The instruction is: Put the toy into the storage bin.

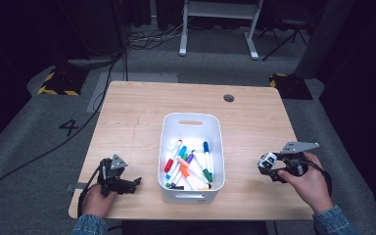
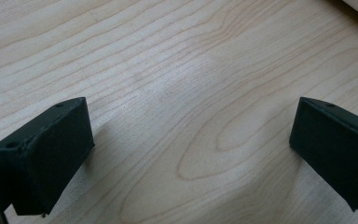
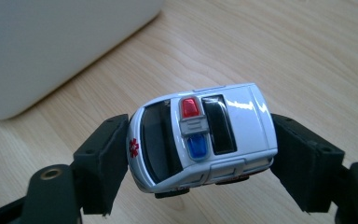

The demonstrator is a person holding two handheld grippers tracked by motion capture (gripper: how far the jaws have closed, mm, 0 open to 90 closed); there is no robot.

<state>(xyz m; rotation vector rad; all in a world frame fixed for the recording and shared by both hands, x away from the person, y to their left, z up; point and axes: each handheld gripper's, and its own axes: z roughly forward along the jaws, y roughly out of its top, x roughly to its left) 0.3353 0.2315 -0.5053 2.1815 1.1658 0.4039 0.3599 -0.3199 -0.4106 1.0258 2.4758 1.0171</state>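
Toy ambulance (image 3: 204, 137) clamped in right claw (image 3: 200, 154), beside white bin (image 1: 192, 156)

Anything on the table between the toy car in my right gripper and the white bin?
Nothing visible: the right gripper holds the toy car, and only bare table lies before the white bin.

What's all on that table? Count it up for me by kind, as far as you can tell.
White bin: 1
Toy car, white with red and blue roof lights, held in the right tool: 1
Markers in the bin: a heap, too tangled to count exactly
Hand-held tools, the left tool being open and empty: 2
Total apart from markers: 4
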